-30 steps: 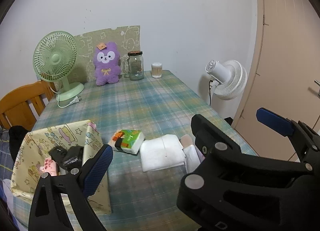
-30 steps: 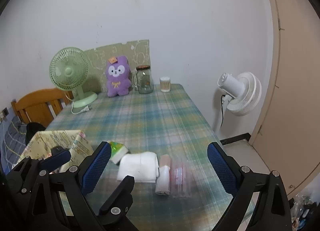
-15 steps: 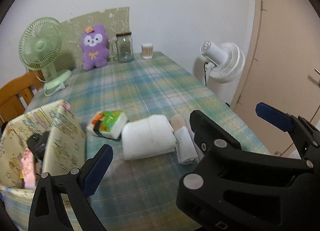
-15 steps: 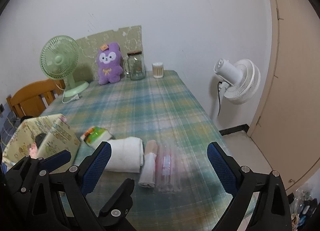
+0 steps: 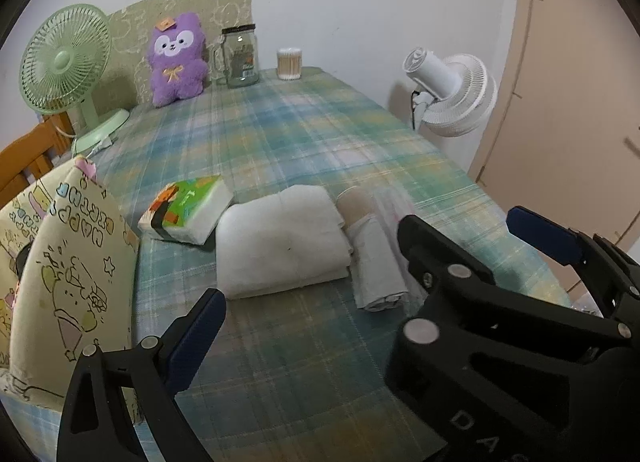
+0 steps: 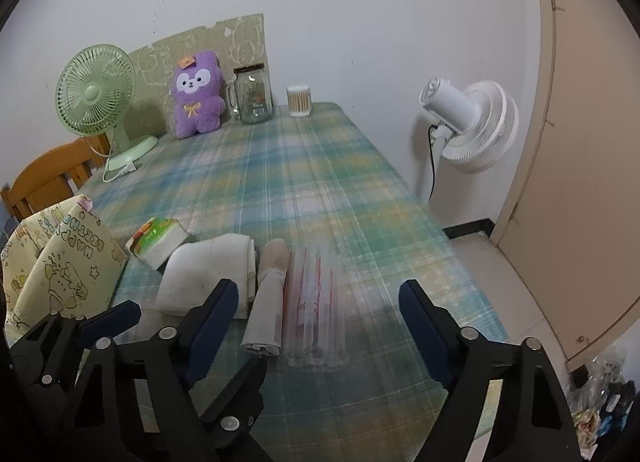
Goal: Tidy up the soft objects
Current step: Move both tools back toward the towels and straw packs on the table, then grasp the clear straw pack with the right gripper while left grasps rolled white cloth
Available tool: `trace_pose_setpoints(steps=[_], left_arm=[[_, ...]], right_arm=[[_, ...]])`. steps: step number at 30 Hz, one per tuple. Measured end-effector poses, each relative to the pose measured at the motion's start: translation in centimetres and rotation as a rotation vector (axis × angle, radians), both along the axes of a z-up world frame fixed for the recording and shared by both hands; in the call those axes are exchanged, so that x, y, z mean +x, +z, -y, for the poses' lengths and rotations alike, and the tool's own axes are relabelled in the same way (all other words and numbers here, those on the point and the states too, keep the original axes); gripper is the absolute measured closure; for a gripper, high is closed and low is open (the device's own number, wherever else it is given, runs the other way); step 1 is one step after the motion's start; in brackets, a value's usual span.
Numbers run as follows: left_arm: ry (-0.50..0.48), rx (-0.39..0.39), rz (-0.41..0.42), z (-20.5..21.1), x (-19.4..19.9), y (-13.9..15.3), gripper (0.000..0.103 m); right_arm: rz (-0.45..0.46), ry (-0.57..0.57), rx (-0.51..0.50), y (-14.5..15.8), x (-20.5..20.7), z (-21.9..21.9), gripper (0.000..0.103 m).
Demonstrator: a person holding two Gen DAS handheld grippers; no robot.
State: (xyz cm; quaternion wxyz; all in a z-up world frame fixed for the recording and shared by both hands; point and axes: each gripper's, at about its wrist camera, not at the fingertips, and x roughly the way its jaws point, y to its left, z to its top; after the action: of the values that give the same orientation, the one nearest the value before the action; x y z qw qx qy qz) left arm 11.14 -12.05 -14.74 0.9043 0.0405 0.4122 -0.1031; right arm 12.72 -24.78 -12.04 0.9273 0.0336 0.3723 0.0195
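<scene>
I had both claws empty: the right gripper (image 6: 316, 318) was closing above the clear plastic pack (image 6: 314, 310), the left gripper (image 5: 360, 274) spread. The rolled cloth (image 6: 266, 302), folded towel (image 5: 280, 240) and tissue pack (image 5: 186, 210) lay unsorted beside the patterned bag (image 5: 68, 262).

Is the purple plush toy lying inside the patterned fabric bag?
No, the purple plush toy stands by the wall, far from the patterned fabric bag.
</scene>
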Motion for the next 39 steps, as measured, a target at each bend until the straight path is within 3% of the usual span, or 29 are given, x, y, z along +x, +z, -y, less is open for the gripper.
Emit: trace_pose_setpoints(steps=[3, 14, 19, 25, 39], left_arm=[[0.012, 0.006, -0.010, -0.2, 0.3, -0.6, 0.004], [0.010, 0.024, -0.029, 0.0, 0.6, -1.8, 0.005], [-0.002, 0.043, -0.033, 0.5, 0.8, -2.1, 0.006], [-0.025, 0.039, -0.019, 1.5, 0.7, -1.8, 0.007], [-0.021, -0.025, -0.009, 4.2, 1.0, -1.7, 0.013]], right_arm=[[-0.021, -0.008, 0.003, -0.6, 0.4, 0.0, 0.020], [-0.094, 0.028, 0.033, -3.0, 1.9, -0.1, 0.052], [-0.115, 0.022, 0.036, -3.6, 2.0, 0.3, 0.072], [-0.098, 0.024, 0.046, -3.3, 1.8, 1.2, 0.082], [-0.058, -0.019, 0.050, -2.6, 1.4, 4.0, 0.084]])
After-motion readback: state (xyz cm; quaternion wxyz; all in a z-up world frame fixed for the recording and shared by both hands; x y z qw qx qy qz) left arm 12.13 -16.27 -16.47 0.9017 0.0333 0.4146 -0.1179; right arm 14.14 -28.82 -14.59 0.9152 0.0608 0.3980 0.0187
